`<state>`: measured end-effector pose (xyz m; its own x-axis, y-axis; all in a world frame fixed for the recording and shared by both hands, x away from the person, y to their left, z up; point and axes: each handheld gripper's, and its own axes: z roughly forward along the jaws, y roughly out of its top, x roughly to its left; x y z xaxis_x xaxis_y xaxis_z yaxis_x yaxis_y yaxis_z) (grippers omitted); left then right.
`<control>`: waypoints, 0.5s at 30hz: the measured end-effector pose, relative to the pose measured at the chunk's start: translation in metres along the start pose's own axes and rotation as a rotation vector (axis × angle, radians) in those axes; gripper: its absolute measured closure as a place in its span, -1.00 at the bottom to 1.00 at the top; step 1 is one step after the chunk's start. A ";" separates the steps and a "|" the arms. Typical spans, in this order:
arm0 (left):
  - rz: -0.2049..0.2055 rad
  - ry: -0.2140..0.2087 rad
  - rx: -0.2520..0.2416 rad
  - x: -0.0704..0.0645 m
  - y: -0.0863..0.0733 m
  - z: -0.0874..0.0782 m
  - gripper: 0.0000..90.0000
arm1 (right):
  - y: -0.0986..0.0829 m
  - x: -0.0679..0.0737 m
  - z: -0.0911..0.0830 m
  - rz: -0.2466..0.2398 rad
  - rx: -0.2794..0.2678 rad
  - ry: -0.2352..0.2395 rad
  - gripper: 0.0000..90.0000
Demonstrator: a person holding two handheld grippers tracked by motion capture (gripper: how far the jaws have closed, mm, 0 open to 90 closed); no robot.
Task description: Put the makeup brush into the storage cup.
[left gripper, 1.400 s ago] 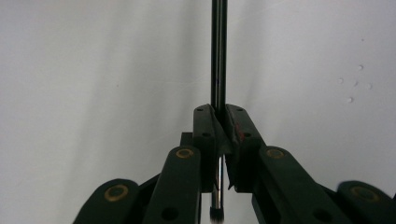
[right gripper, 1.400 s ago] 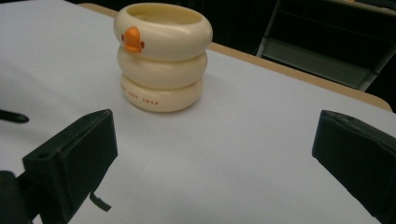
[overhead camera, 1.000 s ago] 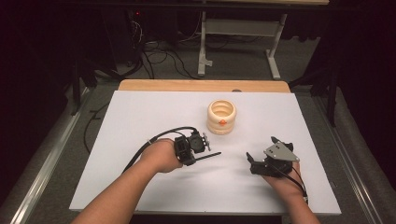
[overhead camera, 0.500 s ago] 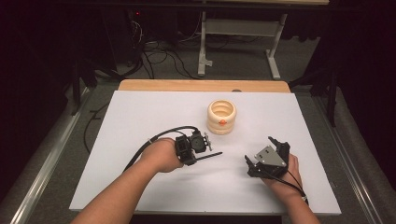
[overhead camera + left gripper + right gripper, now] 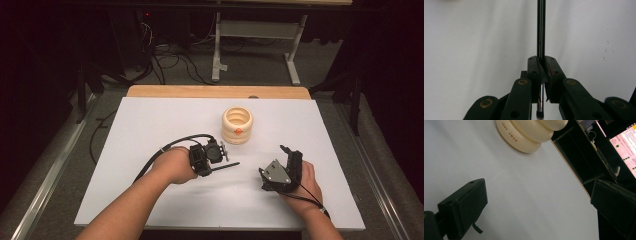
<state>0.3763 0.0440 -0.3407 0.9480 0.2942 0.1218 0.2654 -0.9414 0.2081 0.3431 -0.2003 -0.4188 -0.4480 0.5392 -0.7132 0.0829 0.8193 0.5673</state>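
Left tongs (image 5: 541, 72) clenched on thin brush (image 5: 541, 30); right tongs (image 5: 536, 205) released, apart.

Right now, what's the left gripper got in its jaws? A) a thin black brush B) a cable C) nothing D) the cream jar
A: in the left gripper view the left gripper has its jaws shut on a thin black brush, bristles toward the camera; the cream jar stands apart on the table.

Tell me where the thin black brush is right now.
In the high view the thin black brush lies level just above the white table, left of centre, clamped in the left claw, its handle pointing right, in front of the cream ribbed holder.
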 end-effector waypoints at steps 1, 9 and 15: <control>0.000 0.000 0.002 0.000 0.000 0.000 0.85 | 0.001 0.001 0.000 -0.007 0.000 -0.002 -0.95; 0.005 0.004 0.006 0.000 0.000 0.000 0.85 | 0.003 0.006 0.000 -0.079 0.008 -0.021 -0.94; 0.009 0.008 0.005 0.000 0.000 0.000 0.85 | 0.008 0.010 -0.001 -0.149 0.000 -0.027 -0.92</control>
<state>0.3759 0.0437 -0.3407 0.9487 0.2874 0.1318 0.2582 -0.9448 0.2017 0.3384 -0.1886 -0.4215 -0.4312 0.4169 -0.8001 0.0178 0.8906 0.4544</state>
